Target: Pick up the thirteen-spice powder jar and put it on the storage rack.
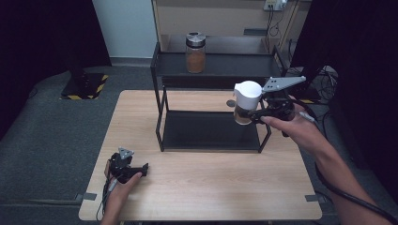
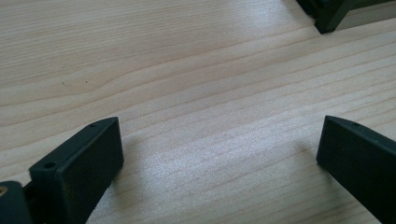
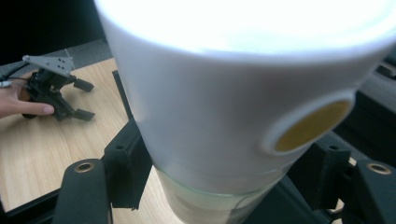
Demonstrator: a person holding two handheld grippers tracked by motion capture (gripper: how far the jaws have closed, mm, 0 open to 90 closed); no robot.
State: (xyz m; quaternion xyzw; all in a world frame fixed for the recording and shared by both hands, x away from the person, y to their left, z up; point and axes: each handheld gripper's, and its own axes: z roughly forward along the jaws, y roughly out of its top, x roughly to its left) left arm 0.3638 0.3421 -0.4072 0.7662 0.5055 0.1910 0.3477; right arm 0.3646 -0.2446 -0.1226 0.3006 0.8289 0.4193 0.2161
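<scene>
Clamping a white-lidded jar in midair beside the rack, the right claw has pickup done and placing left, while the left claw rests apart on the desk.

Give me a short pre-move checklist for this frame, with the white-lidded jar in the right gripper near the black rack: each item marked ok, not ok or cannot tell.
1. Right gripper shut on the white-lidded jar: ok, jaws flank its body just below the lid.
2. Jar upright: ok, lid on top in the high view.
3. Jar lifted off the table: ok, held in the air by the right end of the black rack.
4. Free space on the top shelf beside the brown jar: ok.
5. Left gripper out of the way: ok, open and low at the table's near left corner.
6. Lid fully closed: cannot tell.
</scene>
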